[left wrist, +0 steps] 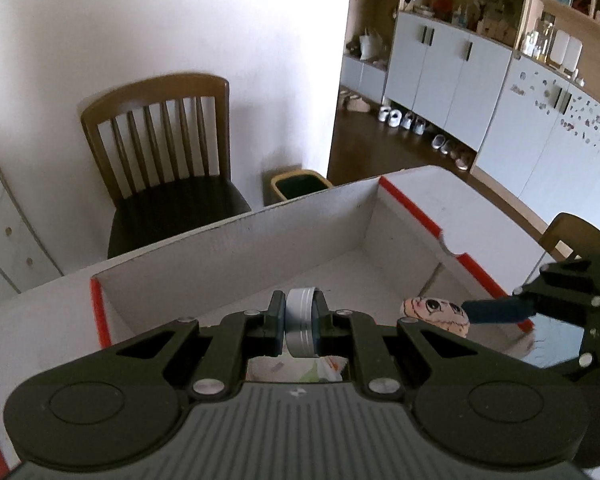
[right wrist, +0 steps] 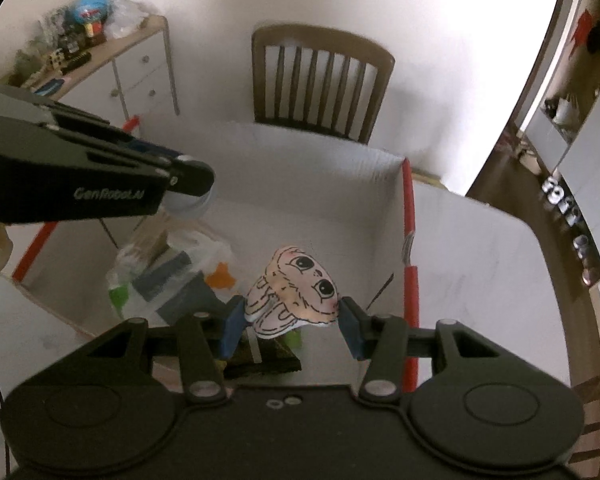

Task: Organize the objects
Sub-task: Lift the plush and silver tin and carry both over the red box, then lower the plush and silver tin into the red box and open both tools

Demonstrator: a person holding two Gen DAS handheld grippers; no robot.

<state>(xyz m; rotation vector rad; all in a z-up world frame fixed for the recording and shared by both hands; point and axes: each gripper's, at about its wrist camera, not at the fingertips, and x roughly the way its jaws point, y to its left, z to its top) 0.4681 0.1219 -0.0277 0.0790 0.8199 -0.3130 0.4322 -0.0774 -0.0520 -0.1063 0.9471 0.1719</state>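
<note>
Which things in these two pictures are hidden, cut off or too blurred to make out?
- Left wrist view: the left gripper hides most of the box floor and the silver tin's lower edge.
- Left wrist view: the cartoon face figure is half hidden behind that gripper; the right gripper is cut off by the frame edge.
- Right wrist view: the plastic-wrapped items are too blurred to identify.
- Right wrist view: the right gripper covers the dark object beneath the figure.
</note>
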